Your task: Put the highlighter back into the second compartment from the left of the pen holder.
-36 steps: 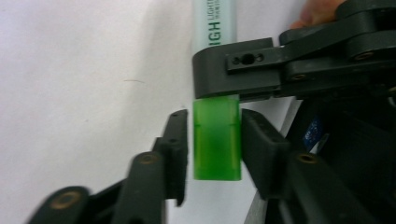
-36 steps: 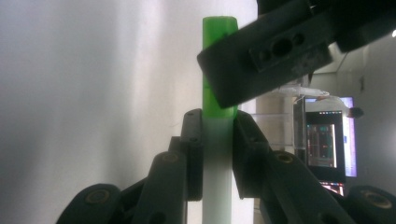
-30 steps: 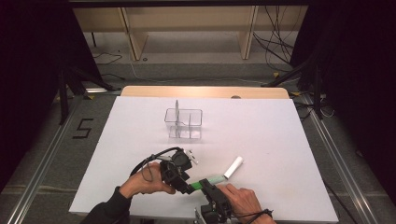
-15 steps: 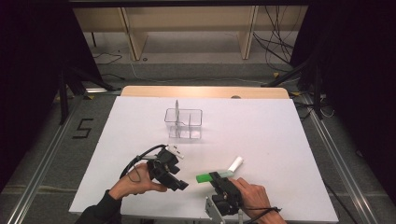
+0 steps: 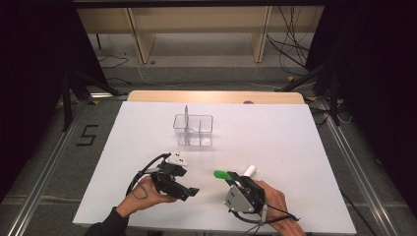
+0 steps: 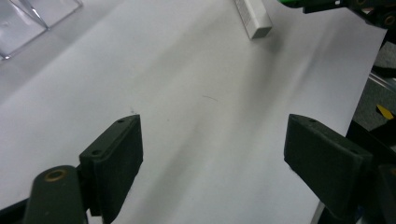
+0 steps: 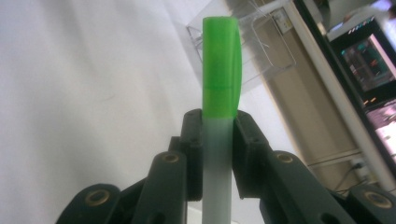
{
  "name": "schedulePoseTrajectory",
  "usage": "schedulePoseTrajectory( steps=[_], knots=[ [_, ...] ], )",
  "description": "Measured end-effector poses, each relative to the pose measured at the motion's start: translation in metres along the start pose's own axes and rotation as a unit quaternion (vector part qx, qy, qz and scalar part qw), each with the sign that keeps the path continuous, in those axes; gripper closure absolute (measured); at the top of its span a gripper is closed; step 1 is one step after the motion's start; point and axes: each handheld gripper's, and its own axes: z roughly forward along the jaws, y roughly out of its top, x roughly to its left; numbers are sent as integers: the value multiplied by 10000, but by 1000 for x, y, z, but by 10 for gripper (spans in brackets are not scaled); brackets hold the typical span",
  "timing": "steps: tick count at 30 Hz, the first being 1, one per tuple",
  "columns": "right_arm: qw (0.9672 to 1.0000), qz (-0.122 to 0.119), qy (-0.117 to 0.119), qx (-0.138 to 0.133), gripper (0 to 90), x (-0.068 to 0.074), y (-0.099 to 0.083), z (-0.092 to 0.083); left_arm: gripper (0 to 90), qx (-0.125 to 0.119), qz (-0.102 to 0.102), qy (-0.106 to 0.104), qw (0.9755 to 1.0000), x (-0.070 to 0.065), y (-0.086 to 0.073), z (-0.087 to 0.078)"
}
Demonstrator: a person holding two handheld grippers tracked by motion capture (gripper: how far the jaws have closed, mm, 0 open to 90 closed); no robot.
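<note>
White-topped bench (image 5: 295, 147) with a pale wooden back edge fills the middle of the room. Landmark: clear plastic box with compartments (image 5: 193, 130), standing on the bench toward the far side, a thin upright piece at its back-left corner; a corner of it shows top left in the left gripper view (image 6: 28, 16).

Left gripper (image 5: 189, 191), black, in the person's left hand (image 5: 142, 196), sits well nearer than the box, slightly left of it, near the bench's front edge. Its jaws have just been opening and stand wide apart, nothing between them, just bare white surface in the left gripper view (image 6: 212, 149).

Right gripper (image 5: 231, 179), black with a grey plate, in the right hand (image 5: 273, 204), sits well nearer than the box, to its right. Jaws clamped on the marker's white barrel in the right gripper view (image 7: 218, 140).

Marker with translucent white barrel and bright green cap (image 5: 235, 174): held off the bench, green cap sticking out past the jaws toward the left gripper, white end pointing the other way. In the right gripper view (image 7: 220, 79) the cap points toward the box (image 7: 261, 51).
</note>
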Motion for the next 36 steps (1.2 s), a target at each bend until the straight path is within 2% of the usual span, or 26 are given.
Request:
schedulePoseTrajectory(
  steps=[5, 7, 9, 10, 11, 14, 15, 16, 18, 22, 24, 25, 26, 29, 31, 35, 36],
  knots=[
    [9974, 684, 199, -131, 769, -14, -2, 0, 181, -330, -52, 138, 9993, 0, -11, -2],
    [9940, 1043, 296, -172, 769, -20, -3, 2, 179, -382, -101, 196, 9990, -1, -15, -1],
    [9890, 1407, 403, -214, 768, -27, -3, 4, 176, -436, -134, 275, 9986, -2, -18, -1],
    [9844, 1671, 489, -250, 769, -31, -3, 5, 175, -460, -146, 299, 9984, -3, -20, -1],
    [9814, 1818, 544, -280, 769, -34, -3, 6, 174, -469, -164, 312, 9983, -3, -21, -1],
    [9693, 2308, 738, -421, 769, -43, -3, 10, 169, -566, -137, 437, 9973, -4, -25, 0],
    [9643, 2477, 802, -477, 769, -47, -2, 11, 169, -599, -134, 452, 9971, -4, -26, -1],
    [9610, 2586, 845, -504, 769, -49, -2, 12, 169, -675, -144, 488, 9964, -5, -27, -1],
    [9503, 2899, 960, -602, 769, -54, -1, 16, 169, -794, -137, 528, 9953, -6, -29, -2],
    [9363, 3266, 1059, -734, 769, -61, 1, 25, 168, -1031, -133, 526, 9932, -6, -31, -7],
    [9305, 3413, 1087, -763, 769, -64, 1, 29, 169, -1137, -134, 541, 9920, -6, -33, -9],
    [9281, 3472, 1102, -772, 769, -66, 2, 32, 169, -1131, -147, 529, 9921, -5, -33, -9],
    [9268, 3505, 1110, -768, 769, -67, 2, 33, 169, -1135, -153, 530, 9920, -5, -35, -9],
    [9172, 3727, 1150, -810, 769, -71, 3, 38, 169, -1157, -151, 563, 9916, -5, -38, -10],
    [9119, 3850, 1158, -827, 769, -74, 3, 42, 169, -1242, -166, 581, 9904, -4, -39, -11],
    [9033, 4036, 1175, -853, 769, -79, 6, 49, 169, -1356, -238, 552, 9889, -3, -42, -13],
    [9029, 4053, 1149, -851, 769, -81, 7, 52, 169, -1353, -255, 556, 9889, -2, -42, -13]
  ],
)
